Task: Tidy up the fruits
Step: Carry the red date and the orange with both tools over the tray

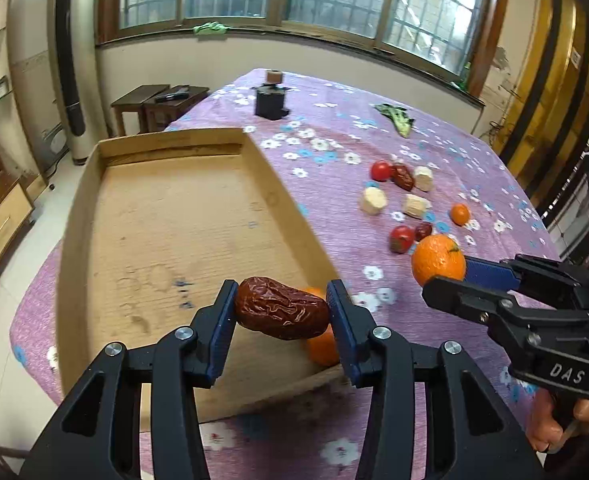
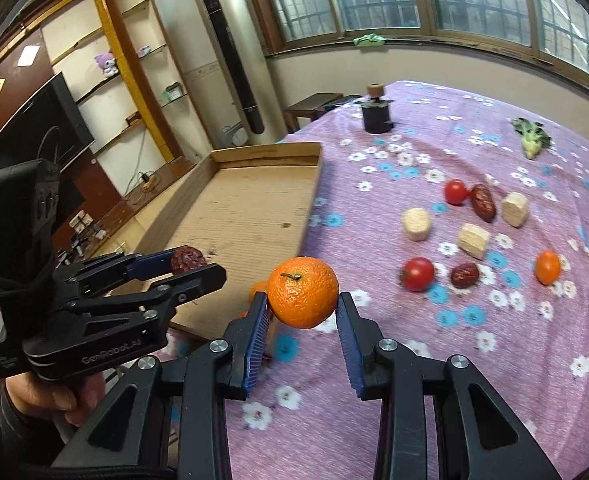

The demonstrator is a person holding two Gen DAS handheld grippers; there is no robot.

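While both grippers are held over the floral tablecloth [image 2: 474,360], a red date [image 1: 281,308] is clamped by the left gripper [image 1: 281,309] above the cardboard tray [image 1: 166,216], a mandarin [image 2: 302,292] is pinched in the right gripper [image 2: 303,312] just beside it

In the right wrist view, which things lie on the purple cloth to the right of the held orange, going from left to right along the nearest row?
Red tomato → small dark red date → small orange fruit.
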